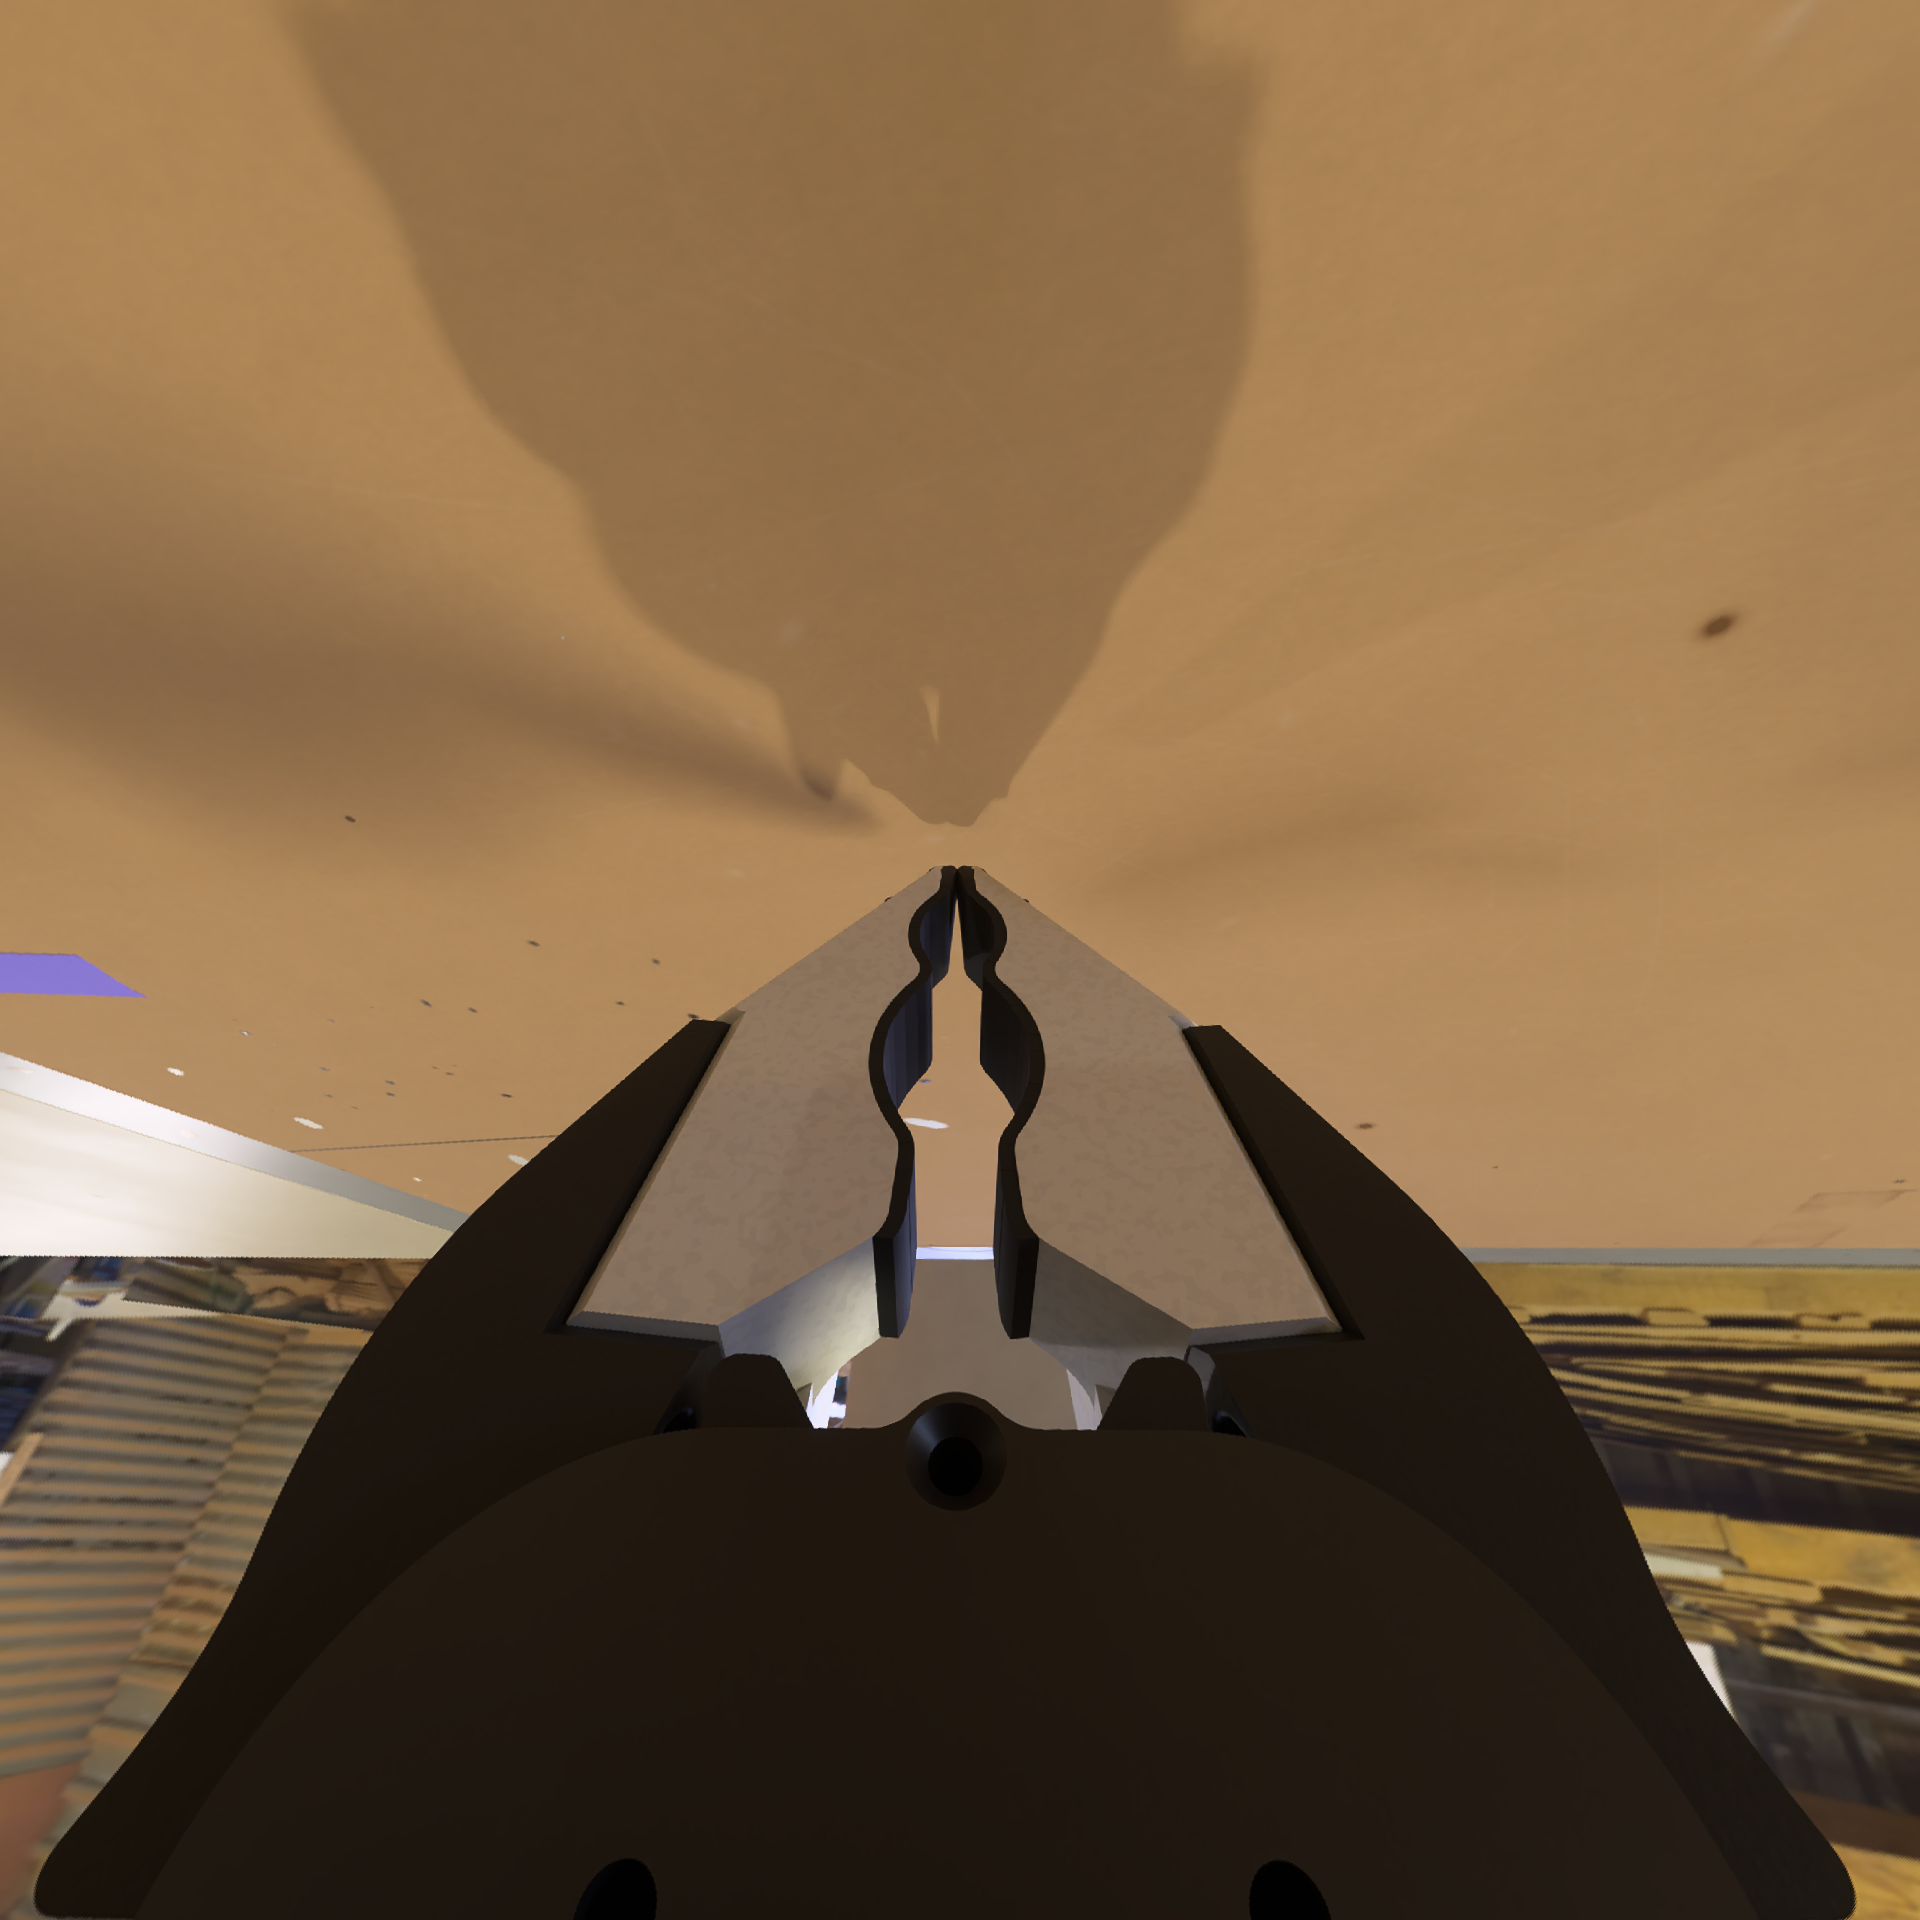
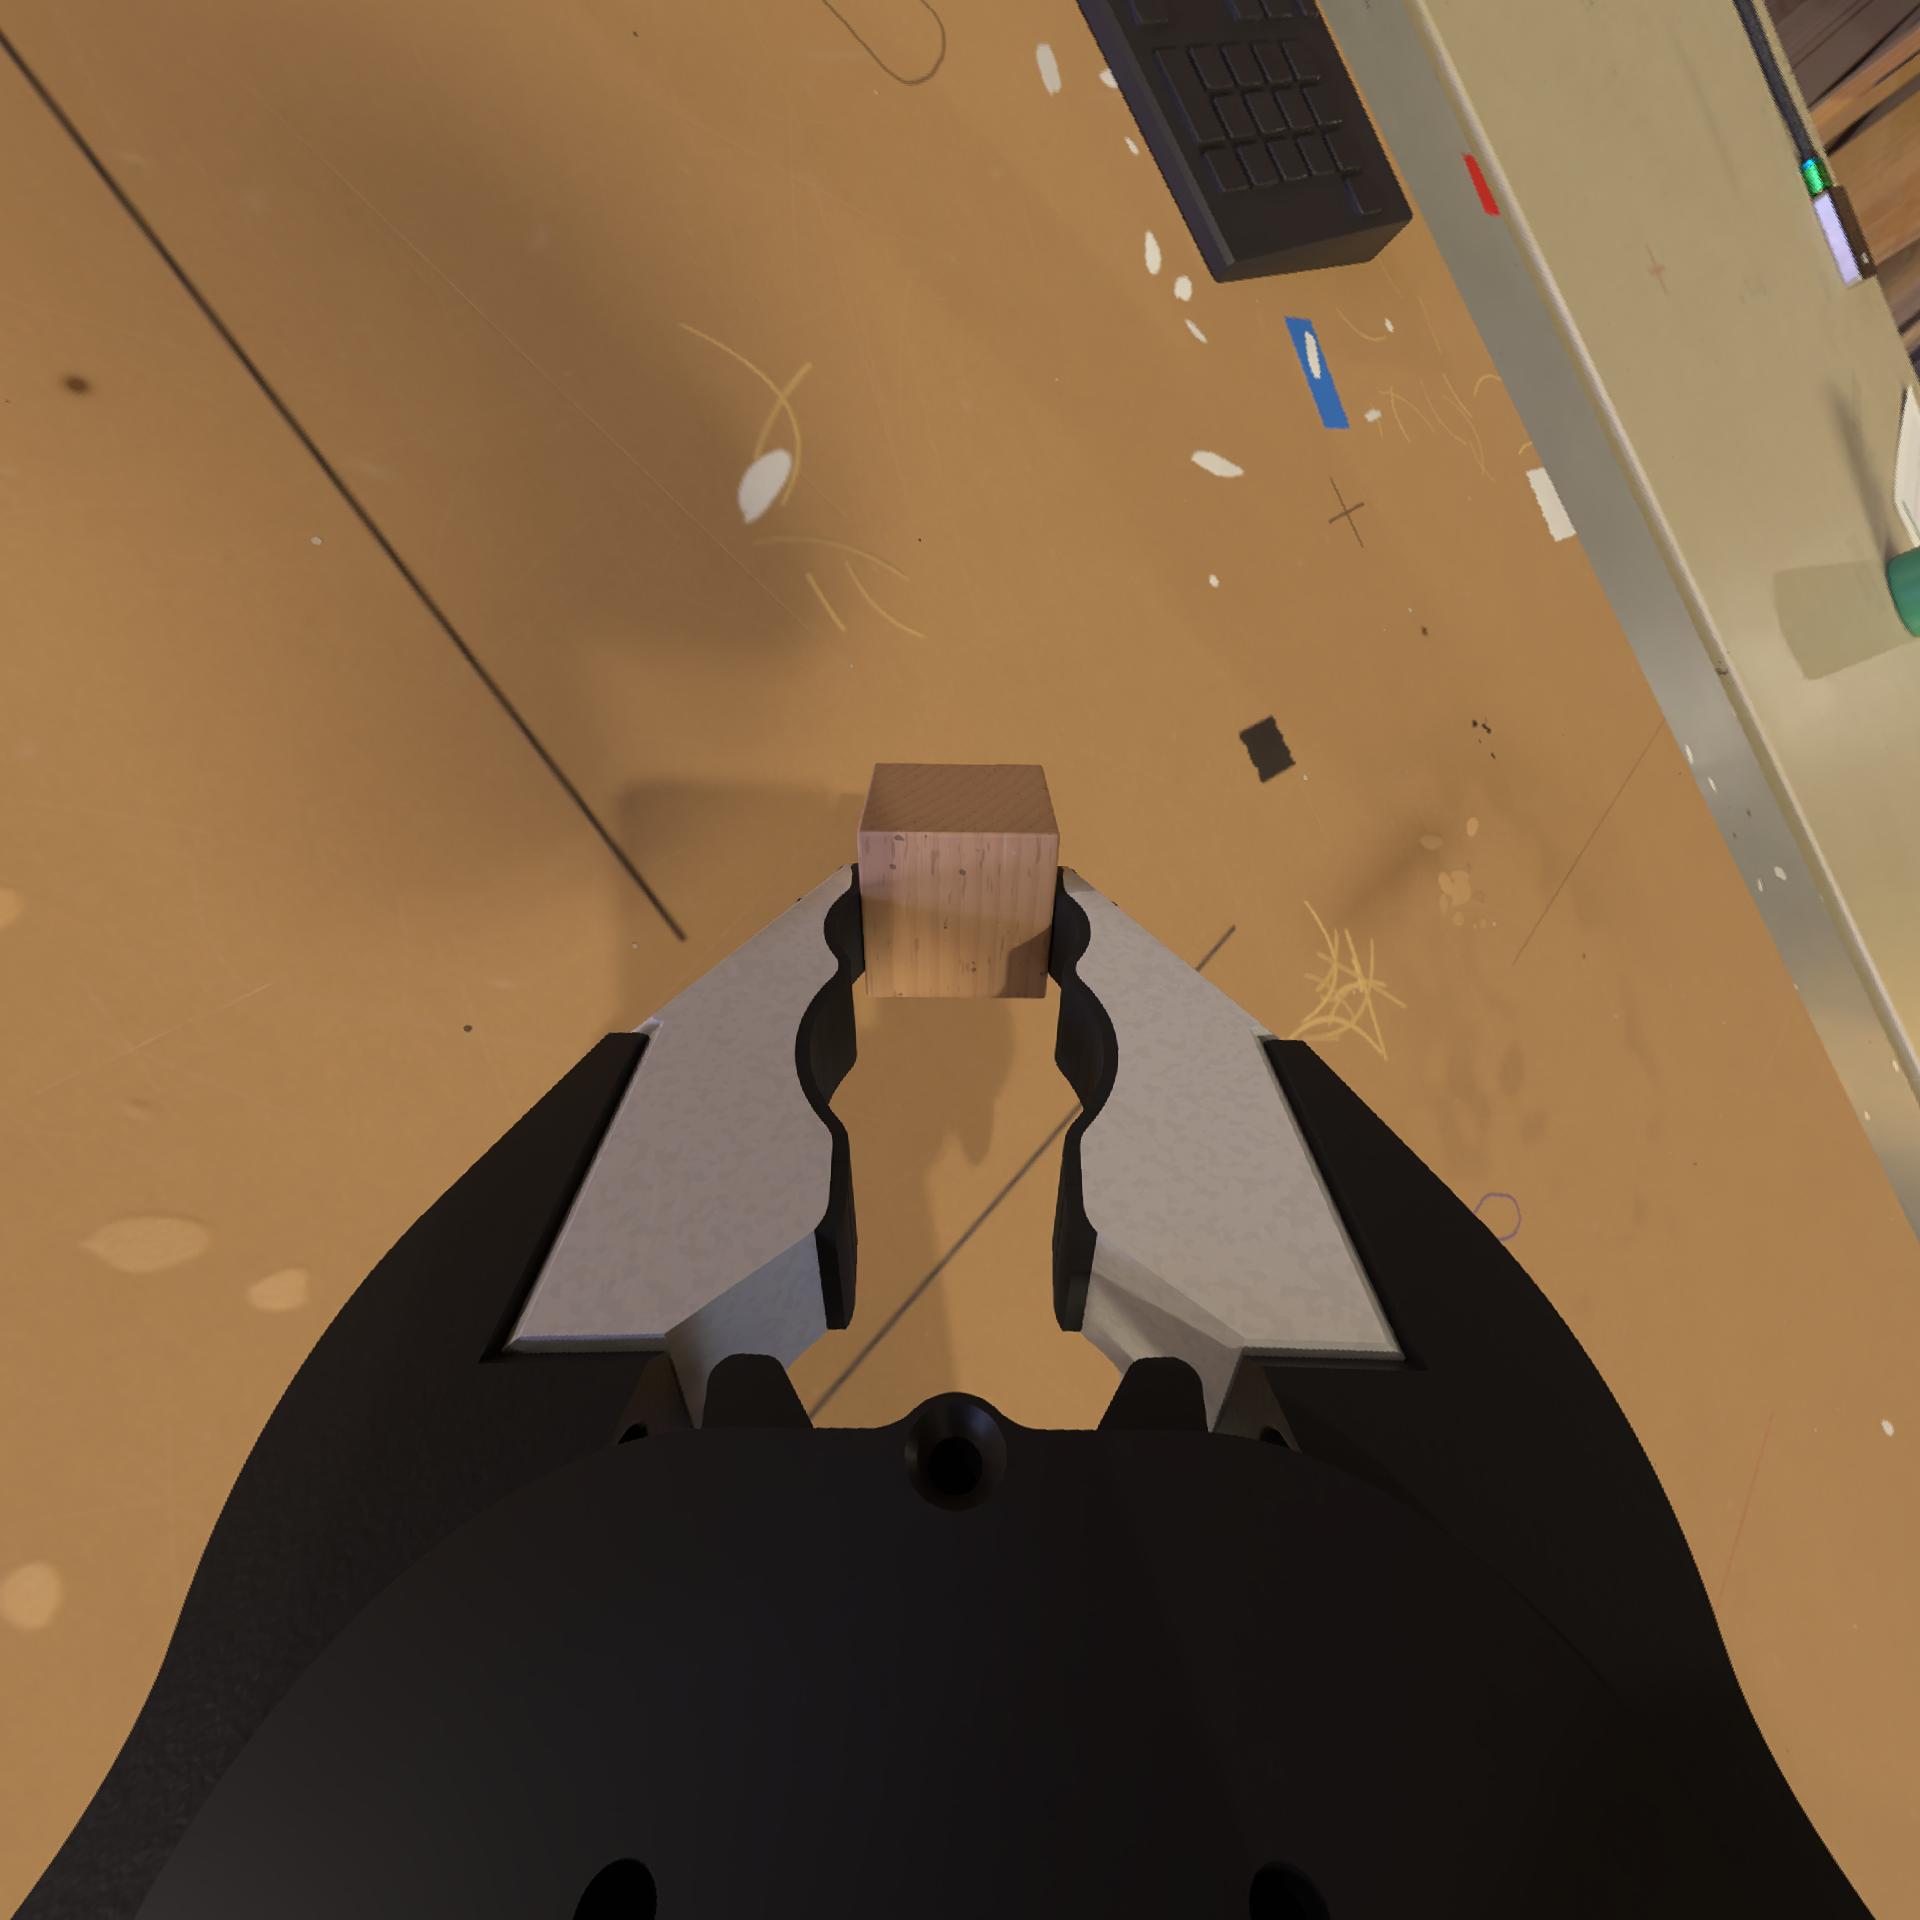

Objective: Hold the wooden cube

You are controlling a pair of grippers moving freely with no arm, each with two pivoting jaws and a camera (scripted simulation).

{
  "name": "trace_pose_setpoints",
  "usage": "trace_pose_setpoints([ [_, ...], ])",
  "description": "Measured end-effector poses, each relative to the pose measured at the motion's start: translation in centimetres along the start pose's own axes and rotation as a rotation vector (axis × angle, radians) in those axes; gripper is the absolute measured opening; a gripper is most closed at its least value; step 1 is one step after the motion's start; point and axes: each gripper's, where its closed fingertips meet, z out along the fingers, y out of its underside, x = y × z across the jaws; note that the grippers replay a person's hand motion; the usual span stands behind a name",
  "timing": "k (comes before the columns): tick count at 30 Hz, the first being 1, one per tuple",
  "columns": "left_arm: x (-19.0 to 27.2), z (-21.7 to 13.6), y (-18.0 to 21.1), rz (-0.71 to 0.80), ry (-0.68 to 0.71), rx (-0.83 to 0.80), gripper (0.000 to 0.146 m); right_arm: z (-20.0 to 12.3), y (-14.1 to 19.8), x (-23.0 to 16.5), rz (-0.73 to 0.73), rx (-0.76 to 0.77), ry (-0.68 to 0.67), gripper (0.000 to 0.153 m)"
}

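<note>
The wooden cube is light brown with visible grain. It sits between the fingertips of my right gripper, whose jaws press on its left and right faces. The cube casts a shadow to its left on the brown tabletop; I cannot tell whether it is lifted off the surface. My left gripper is shut and empty, its tips touching, pointing at the bare brown tabletop just above its own shadow. The cube does not show in the left wrist view.
A black keyboard lies at the far right of the table. A pale beige ledge runs along the right side, with a green object on it. Blue tape and a black patch mark the tabletop. The table edge shows near the left gripper.
</note>
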Motion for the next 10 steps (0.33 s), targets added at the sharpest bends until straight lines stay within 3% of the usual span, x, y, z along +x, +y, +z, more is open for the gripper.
trace_pose_setpoints([
  [6, -0.05, -0.45, -0.1, 0.019, -0.004, 0.051, 0.0, 0.05, 0.1, -0.06, -0.001, -0.005, -0.003, 0.034],
  [10, -0.78, -0.67, 0.56, -0.025, -0.02, 0.058, 0.03, 0.1, 0.13, -0.17, -0.004, -0.009, -0.007, 0.034],
])
